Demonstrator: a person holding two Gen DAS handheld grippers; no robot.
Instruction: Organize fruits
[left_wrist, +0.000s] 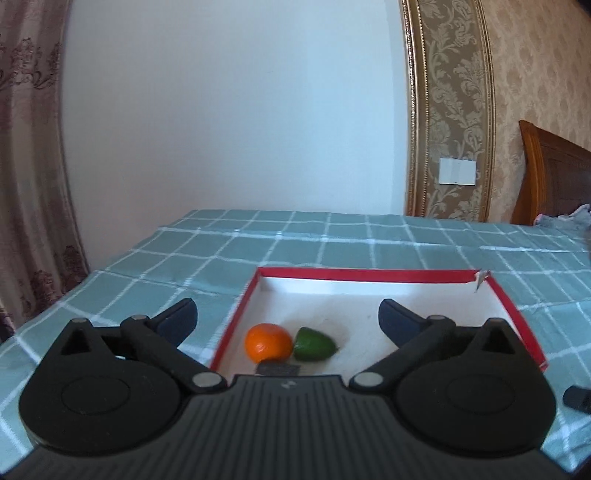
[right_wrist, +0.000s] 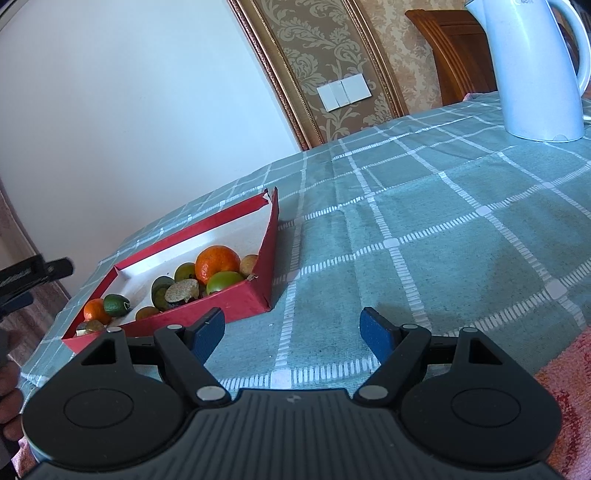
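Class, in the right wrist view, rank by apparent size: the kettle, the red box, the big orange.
1. Kettle, though it sits farther away and is cropped at the frame edge.
2. Red box.
3. Big orange, clearly smallest.

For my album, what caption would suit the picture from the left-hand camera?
Open left gripper poised over a red box holding an orange and a green fruit on a checked tablecloth.

Green checked tablecloth (right_wrist: 424, 206), red box (right_wrist: 236, 301) near its edge, white kettle (right_wrist: 532, 70) well apart
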